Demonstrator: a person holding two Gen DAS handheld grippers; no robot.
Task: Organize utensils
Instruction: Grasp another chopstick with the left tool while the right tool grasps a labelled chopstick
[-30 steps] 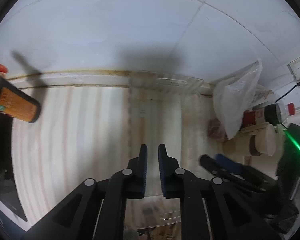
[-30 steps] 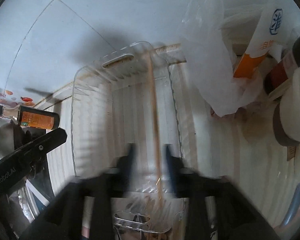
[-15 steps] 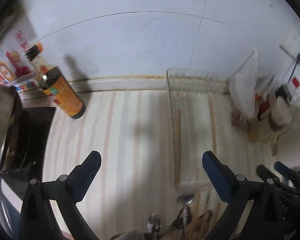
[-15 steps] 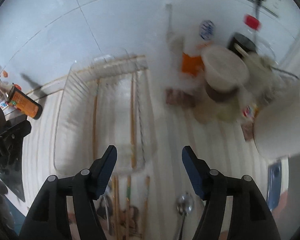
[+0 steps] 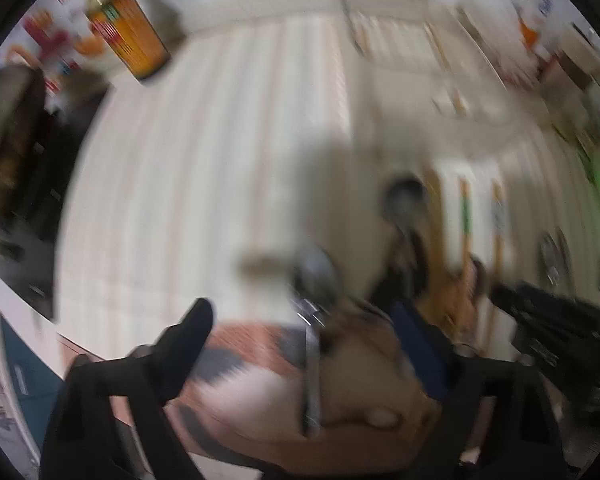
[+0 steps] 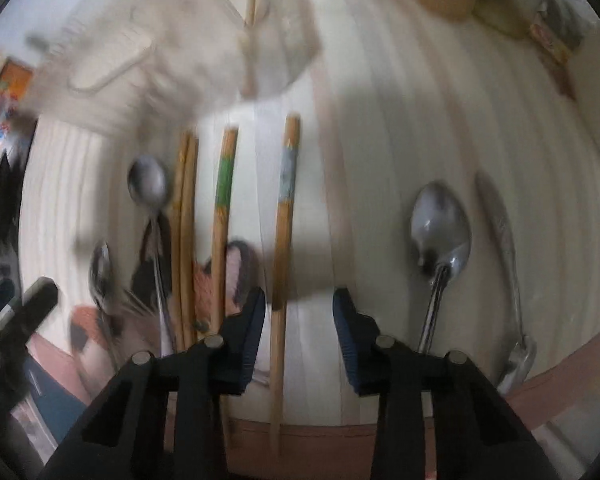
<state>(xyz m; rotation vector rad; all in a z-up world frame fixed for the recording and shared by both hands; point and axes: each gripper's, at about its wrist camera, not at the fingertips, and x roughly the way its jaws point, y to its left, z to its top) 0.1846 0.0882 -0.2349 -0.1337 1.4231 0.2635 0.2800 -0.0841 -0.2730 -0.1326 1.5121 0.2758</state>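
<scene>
Both views are motion-blurred. In the right wrist view my right gripper [image 6: 299,308] is open and empty, its jaws astride the near end of a blue-banded chopstick [image 6: 284,216]. A green-banded chopstick [image 6: 223,208] and a plain pair [image 6: 184,232] lie to its left, with a small spoon [image 6: 148,184]. A large spoon [image 6: 440,232] and a second metal utensil [image 6: 508,260] lie to the right. In the left wrist view my left gripper [image 5: 304,336] is open above a spoon [image 5: 314,280] lying on a patterned cloth [image 5: 364,392].
A clear plastic basket [image 6: 112,64] holding a chopstick stands behind the utensils. An orange-labelled bottle [image 5: 128,32] stands at the back left. Jars and packets [image 6: 548,28] crowd the back right. The counter's front edge [image 6: 380,432] runs just below the grippers.
Both grippers have swung down from the basket and wall to the utensils at the counter's front. Both opened during the last second; the right has since narrowed its gap.
</scene>
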